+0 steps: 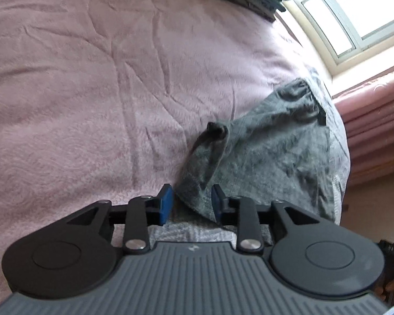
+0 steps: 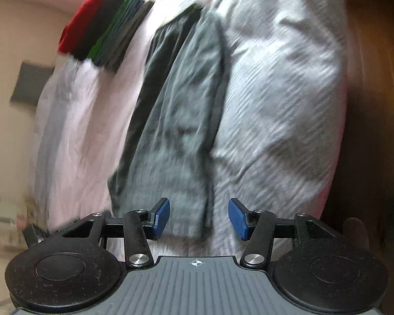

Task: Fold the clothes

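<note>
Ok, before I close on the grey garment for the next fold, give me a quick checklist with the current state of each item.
1. Left gripper open: ok.
2. Grey garment edge between the left fingers: ok, a corner sits in the gap.
3. Right gripper open: ok.
4. Garment between the right fingers: ok, though blurred.
5. Garment lying flat: not ok, one corner is bunched up.
6. Folded stack clear of the garment: ok.

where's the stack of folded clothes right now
The stack of folded clothes sits on the pink blanket, upper left in the right wrist view, beyond the grey garment.
</note>
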`<state>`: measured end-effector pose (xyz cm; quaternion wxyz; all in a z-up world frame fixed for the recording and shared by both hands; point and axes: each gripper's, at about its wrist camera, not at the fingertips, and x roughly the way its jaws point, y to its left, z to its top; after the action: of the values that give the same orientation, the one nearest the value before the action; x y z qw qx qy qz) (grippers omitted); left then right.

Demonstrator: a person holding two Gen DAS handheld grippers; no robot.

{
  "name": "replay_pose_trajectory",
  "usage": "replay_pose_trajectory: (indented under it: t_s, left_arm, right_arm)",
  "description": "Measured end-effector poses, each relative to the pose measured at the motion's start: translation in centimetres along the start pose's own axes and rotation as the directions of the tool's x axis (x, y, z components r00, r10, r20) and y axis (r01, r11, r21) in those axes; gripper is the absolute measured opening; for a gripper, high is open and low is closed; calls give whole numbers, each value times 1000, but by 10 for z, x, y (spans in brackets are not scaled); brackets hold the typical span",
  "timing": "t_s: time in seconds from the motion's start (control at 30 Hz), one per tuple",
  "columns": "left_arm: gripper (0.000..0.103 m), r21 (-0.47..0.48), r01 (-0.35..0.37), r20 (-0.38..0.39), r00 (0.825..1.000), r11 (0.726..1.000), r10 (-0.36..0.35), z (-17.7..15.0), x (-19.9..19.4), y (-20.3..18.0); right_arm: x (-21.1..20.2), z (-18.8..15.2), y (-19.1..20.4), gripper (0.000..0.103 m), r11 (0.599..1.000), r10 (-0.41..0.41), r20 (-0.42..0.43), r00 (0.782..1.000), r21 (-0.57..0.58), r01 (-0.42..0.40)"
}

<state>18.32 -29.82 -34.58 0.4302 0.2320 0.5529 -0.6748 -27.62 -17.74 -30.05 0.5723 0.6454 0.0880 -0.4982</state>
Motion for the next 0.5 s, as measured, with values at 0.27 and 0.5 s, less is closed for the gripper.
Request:
replay_pose_trajectory:
  t_s: [0.27,0.5]
  left_arm:
    - [0,78,-37,-44,998,996,41,-2,19,-8]
    - [2,94,-180,-31,983,979,183,-15,-5,-12]
  right_arm:
    - [17,-11,-7,5,996,-85,-44,995,-17,85]
    - [-1,-6,10,18,969,-235,-29,972,-90,232]
